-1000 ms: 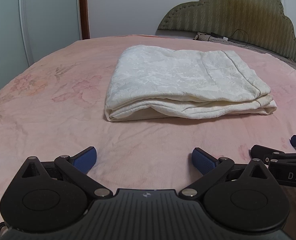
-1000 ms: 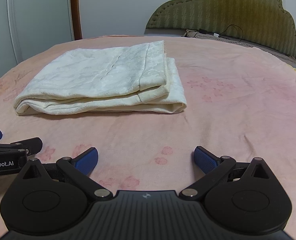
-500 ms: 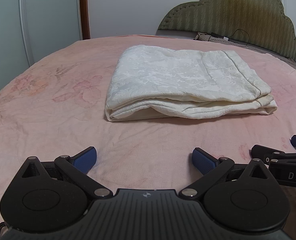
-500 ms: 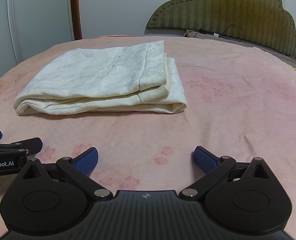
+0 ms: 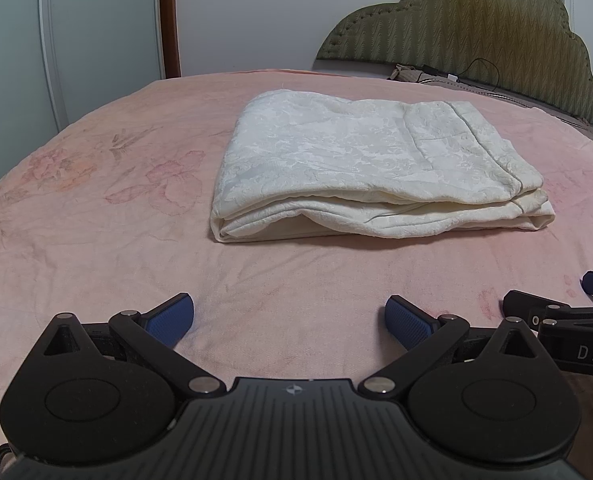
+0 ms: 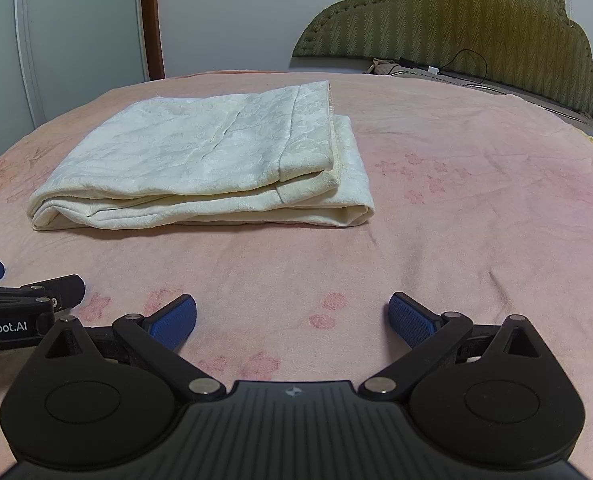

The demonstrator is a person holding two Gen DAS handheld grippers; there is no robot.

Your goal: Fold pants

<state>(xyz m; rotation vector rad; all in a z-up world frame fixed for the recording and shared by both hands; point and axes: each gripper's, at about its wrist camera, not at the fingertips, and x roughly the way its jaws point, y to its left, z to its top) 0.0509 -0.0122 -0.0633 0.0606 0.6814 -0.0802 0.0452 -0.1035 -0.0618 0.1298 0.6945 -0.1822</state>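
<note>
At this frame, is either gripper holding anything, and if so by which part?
Nothing is held. The left gripper and right gripper are both open and empty, short of the folded pants, which lie untouched on the bed.

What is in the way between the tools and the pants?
Nothing visible. Only bare pink blanket lies between the open left tool and the folded pants, and the same goes for the open right tool.

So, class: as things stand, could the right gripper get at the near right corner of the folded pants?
Probably yes. The right gripper has its jaws open and empty, and only bare pink bedsheet lies between it and the folded cream pants.
</note>
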